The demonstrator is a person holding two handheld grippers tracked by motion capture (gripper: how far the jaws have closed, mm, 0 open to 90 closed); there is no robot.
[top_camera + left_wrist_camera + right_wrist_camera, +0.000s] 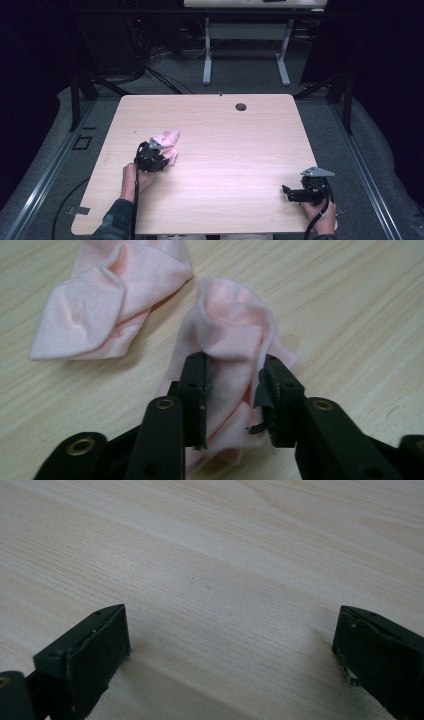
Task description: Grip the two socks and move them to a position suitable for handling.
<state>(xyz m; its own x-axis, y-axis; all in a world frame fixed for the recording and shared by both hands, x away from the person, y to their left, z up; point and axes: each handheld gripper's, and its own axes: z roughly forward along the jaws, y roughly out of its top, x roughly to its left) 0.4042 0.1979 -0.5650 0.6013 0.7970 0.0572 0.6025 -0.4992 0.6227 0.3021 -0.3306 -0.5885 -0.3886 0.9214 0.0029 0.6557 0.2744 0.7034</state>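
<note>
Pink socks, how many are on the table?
2. One pink sock is pinched between the left gripper jaws. The other pink sock lies crumpled on the table just beyond it. Nothing else pink shows.

high: overhead, facing forward | tool views: close, low (shared table [225, 140])

Worktop [225, 150] mostly bare wood: the middle, the far half and the whole right side are open for passage. Only obstacles sit at left-centre: two pink socks [167, 145], one lying flat, the other bunched upright just beside it, with the left tool [152, 159] on it. Cable hole [241, 106] near the far edge. Right tool [295, 192] low at the near right corner, bare wood ahead of it.
</note>
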